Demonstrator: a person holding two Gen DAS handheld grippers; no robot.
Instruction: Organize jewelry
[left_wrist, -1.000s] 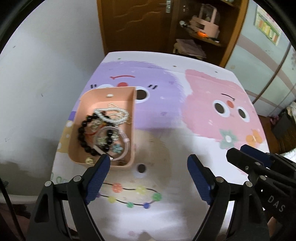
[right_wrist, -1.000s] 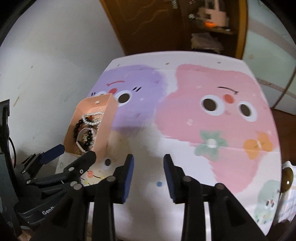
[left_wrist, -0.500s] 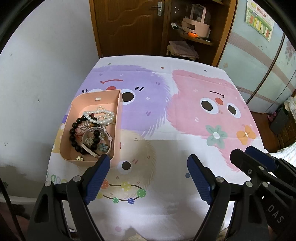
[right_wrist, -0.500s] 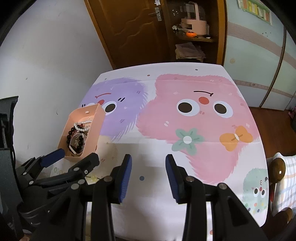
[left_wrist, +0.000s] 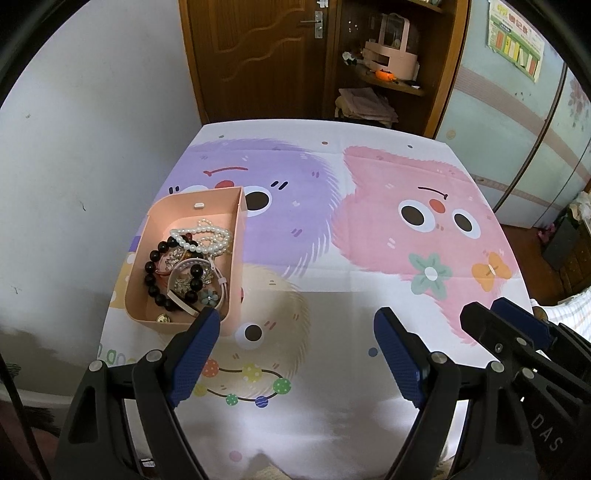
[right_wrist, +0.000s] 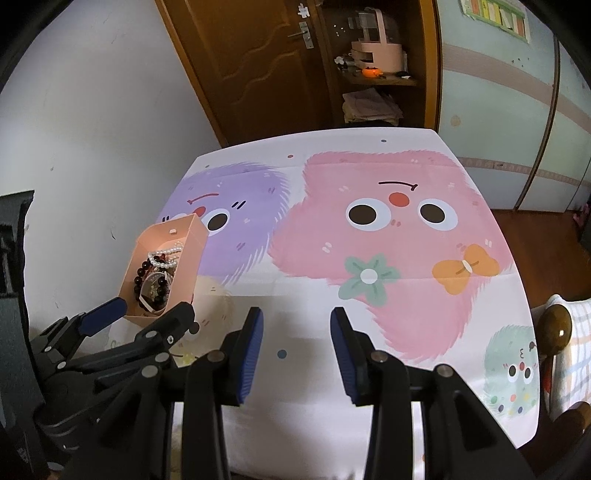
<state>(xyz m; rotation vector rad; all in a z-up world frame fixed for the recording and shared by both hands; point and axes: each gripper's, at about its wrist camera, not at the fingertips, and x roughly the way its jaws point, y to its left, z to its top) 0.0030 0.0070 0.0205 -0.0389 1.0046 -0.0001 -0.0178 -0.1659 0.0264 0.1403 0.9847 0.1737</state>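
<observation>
The fingers (left_wrist: 397, 363) of both grippers are held apart and empty, short of the pink tray (left_wrist: 236, 258) at the table's (left_wrist: 332, 295) left edge, where the tangled pearl strand (left_wrist: 207, 236) and dark beads (left_wrist: 155, 277) could be dragged out together.

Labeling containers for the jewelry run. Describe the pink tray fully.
The pink tray is an open-topped rectangular box with rounded corners, apparently matte plastic, with a small white tab on its far inner wall. It sits upright near the table's left edge on the cartoon tablecloth. Inside lie a pearl bracelet, a black bead bracelet and smaller pieces. Neither gripper touches it.
</observation>
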